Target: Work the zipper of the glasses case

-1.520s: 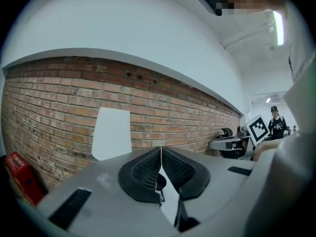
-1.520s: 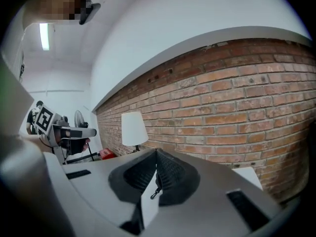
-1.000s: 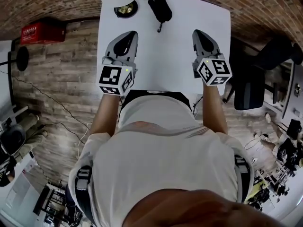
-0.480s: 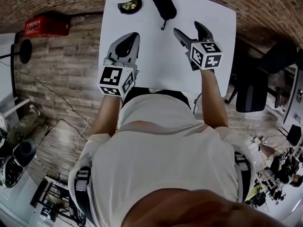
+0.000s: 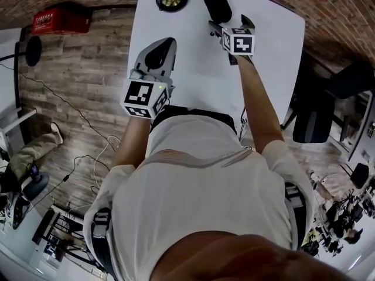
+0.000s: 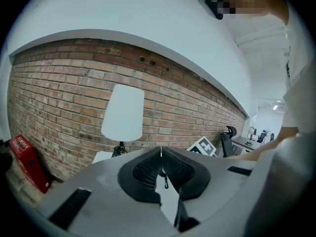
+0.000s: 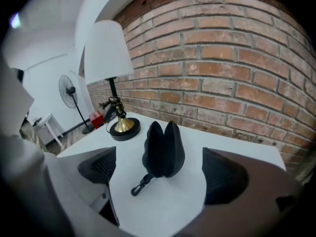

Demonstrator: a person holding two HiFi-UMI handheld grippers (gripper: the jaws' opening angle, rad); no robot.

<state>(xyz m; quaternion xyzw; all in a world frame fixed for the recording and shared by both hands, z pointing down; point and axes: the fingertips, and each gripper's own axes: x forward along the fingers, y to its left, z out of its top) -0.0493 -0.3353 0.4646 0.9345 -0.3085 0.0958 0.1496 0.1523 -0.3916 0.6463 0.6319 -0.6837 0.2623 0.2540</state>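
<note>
The black glasses case (image 5: 217,3) lies at the far end of the white table (image 5: 199,75), its halves slightly apart and its clip strap (image 7: 141,183) pointing toward me. My right gripper (image 5: 230,23) hovers just short of it. Its jaws have just been opening and stand wide. In the right gripper view the glasses case (image 7: 164,149) sits ahead between the pads (image 7: 104,167), untouched. My left gripper (image 5: 161,47) stays over the table's near left, shut with nothing in it; in the left gripper view its pads (image 6: 148,169) meet.
A lamp with a brass base (image 5: 171,2) and white shade (image 7: 106,53) stands left of the case. A red box (image 5: 61,21) sits on the wooden floor at left. A black office chair (image 5: 313,119) stands right of the table. A brick wall runs behind.
My right gripper went forward and down across the table to the case, and its jaws opened from shut to wide. The left gripper hardly shifted.
</note>
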